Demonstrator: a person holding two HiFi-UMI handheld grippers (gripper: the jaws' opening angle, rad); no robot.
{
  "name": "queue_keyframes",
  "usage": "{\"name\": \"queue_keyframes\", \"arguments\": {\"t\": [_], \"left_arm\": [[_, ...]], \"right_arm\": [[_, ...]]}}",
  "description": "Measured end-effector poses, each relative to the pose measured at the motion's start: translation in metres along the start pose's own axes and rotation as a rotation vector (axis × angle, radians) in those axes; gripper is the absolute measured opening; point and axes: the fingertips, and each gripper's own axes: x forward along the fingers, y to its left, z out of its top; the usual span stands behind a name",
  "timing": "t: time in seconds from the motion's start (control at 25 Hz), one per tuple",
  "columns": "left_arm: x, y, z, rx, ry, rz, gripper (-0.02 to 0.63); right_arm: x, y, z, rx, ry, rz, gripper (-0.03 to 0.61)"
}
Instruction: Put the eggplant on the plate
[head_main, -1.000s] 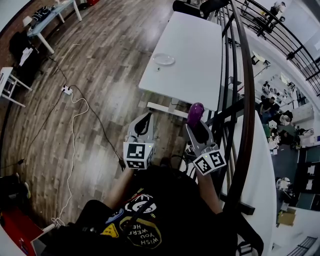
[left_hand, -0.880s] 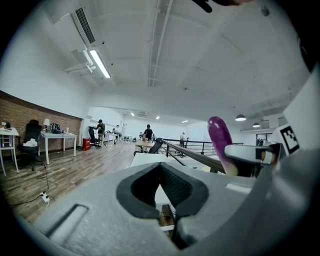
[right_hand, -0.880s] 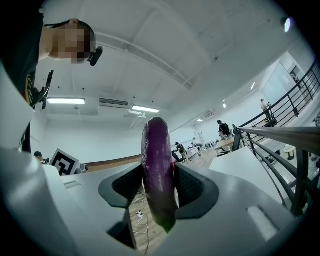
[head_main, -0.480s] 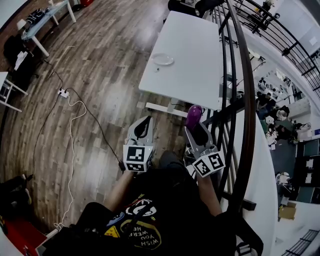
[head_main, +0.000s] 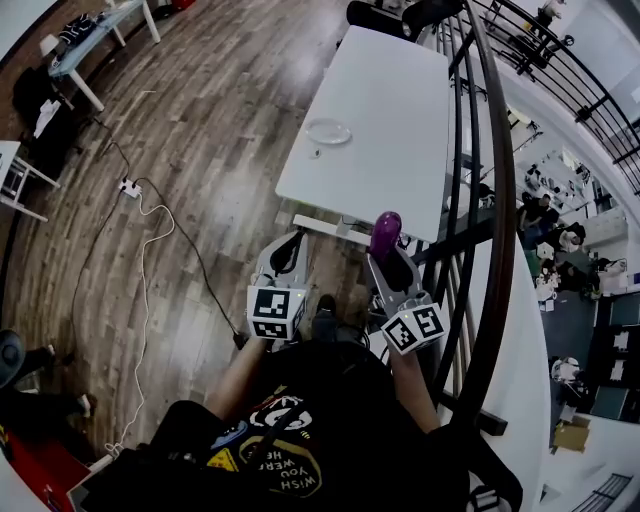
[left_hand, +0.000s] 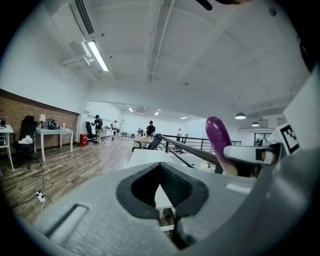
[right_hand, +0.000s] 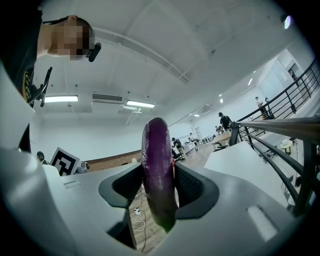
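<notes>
A purple eggplant (head_main: 385, 233) stands upright between the jaws of my right gripper (head_main: 387, 248), which is shut on it. In the right gripper view the eggplant (right_hand: 157, 170) fills the gap between the black pads, with its tip hanging below them. The left gripper view shows the same eggplant (left_hand: 218, 142) off to the right. A clear round plate (head_main: 329, 131) lies on the left part of the white table (head_main: 390, 120), well ahead of both grippers. My left gripper (head_main: 290, 245) is held level beside the right one, its fingertips together with nothing between them.
A dark metal railing (head_main: 490, 200) runs along the table's right side, close to my right gripper. A black chair (head_main: 385, 12) stands at the table's far end. A white power strip (head_main: 130, 183) with its cable lies on the wooden floor at left. Other tables (head_main: 90, 35) stand far left.
Both grippers have moved forward towards the white table, the right one carrying the eggplant. The table's near edge now lies closer to them.
</notes>
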Motion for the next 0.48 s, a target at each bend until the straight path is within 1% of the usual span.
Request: {"name": "queue_keyframes", "arguments": {"t": [0.2, 0.32, 0.4, 0.48], "left_arm": [[0.057, -0.010, 0.019, 0.028, -0.019, -0.015, 0.005], [0.084, -0.014, 0.028, 0.015, -0.036, -0.017, 0.005], [0.098, -0.013, 0.030, 0.009, -0.035, -0.011, 0.005], [0.112, -0.008, 0.032, 0.021, -0.023, 0.000, 0.005]], "right_arm": [[0.022, -0.038, 0.014, 0.005, -0.008, 0.019, 0.202], [0.036, -0.059, 0.018, 0.010, 0.002, 0.040, 0.201], [0.046, -0.068, 0.020, 0.008, 0.010, 0.056, 0.201], [0.058, -0.076, 0.020, 0.007, 0.019, 0.066, 0.201]]}}
